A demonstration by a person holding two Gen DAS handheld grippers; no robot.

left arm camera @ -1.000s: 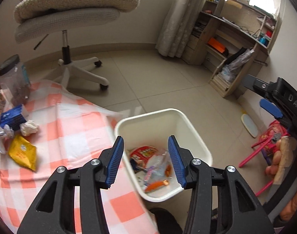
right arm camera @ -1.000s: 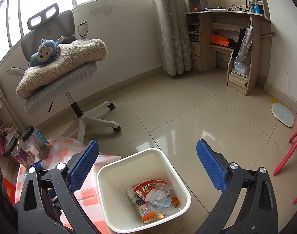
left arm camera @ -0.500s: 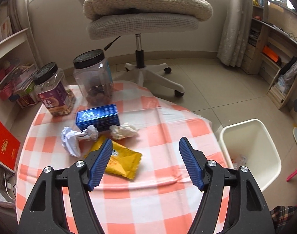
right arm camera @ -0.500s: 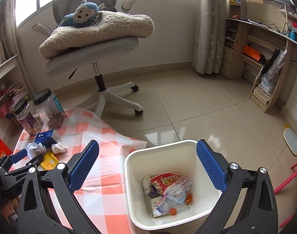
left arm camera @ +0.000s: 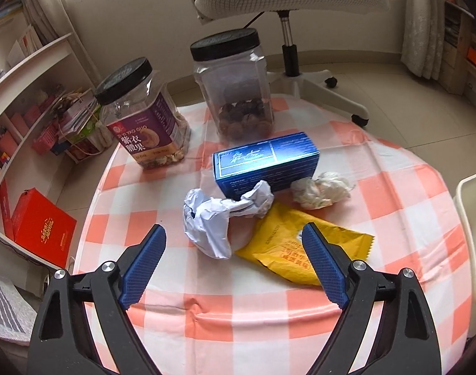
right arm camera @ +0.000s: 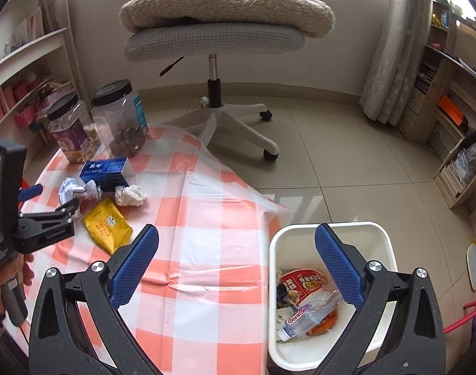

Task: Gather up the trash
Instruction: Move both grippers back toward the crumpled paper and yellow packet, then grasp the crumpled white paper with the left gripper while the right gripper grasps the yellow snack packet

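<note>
Trash on table: crumpled white paper (left arm camera: 217, 218) lies at the centre of the left wrist view, touching the blue box (left arm camera: 266, 162) behind it; a yellow snack packet (left arm camera: 300, 250) is just beside it on the right, and a smaller paper wad (left arm camera: 320, 189) sits right of the box.
Left gripper (left arm camera: 233, 265): your jaws stand wide apart and hold nothing; they hang above the checked tablecloth (left arm camera: 238, 312), with the crumpled paper and the packet edge between them.
Right gripper (right arm camera: 236, 268): also wide open and empty; it hangs over the table edge, with the white bin (right arm camera: 328, 359) at the lower right of its view.
Bin content: a red wrapper and a plastic bottle already lie inside.
Not trash, probably: two jars with black lids (left arm camera: 225, 43) stand behind the box at the upper centre.
Risk one: if you close now, you may catch paper and packet together, and one can slip out on the way to the bin.
Risk two: the paper touches the box, so a deep reach can push the box against the jars.
Risk three: pads pressed too low may pinch the tablecloth and drag everything.
</note>
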